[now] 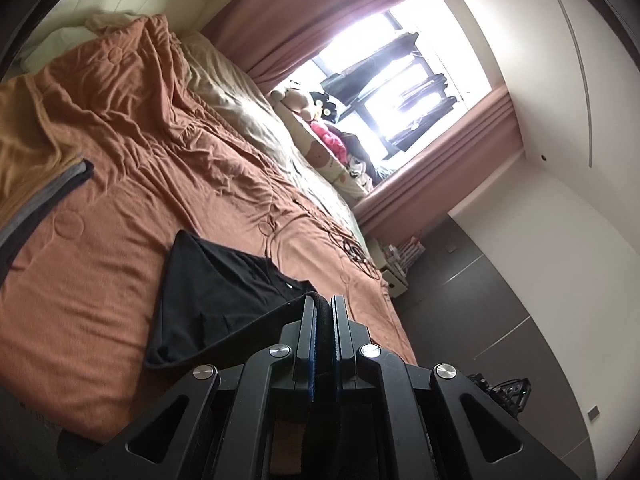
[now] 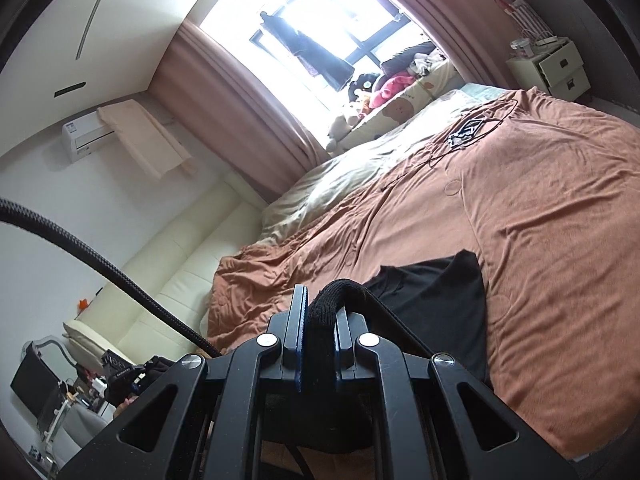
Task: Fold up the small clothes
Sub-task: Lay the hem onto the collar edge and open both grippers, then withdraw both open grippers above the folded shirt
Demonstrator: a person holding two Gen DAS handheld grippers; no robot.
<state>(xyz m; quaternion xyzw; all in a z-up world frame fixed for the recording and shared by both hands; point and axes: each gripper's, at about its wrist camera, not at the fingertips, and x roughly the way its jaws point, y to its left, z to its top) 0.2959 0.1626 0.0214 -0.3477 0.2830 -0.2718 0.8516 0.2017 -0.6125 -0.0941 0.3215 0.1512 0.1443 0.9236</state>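
rust-orange bedspread (image 1: 168,184) under a bright window (image 1: 400,80), seen from the left wrist: left gripper (image 1: 322,300) clamped tight on a black garment's (image 1: 216,280) edge, cloth trailing back over the spread. over to the right wrist: same bedspread (image 2: 540,240), right gripper (image 2: 320,300) pinched on a thick fold of the garment (image 2: 440,300), lifted and draped rightward onto the bed.

Probably a home bedroom: bed (image 1: 120,240), curtains (image 1: 320,12), nightstand (image 2: 560,68).
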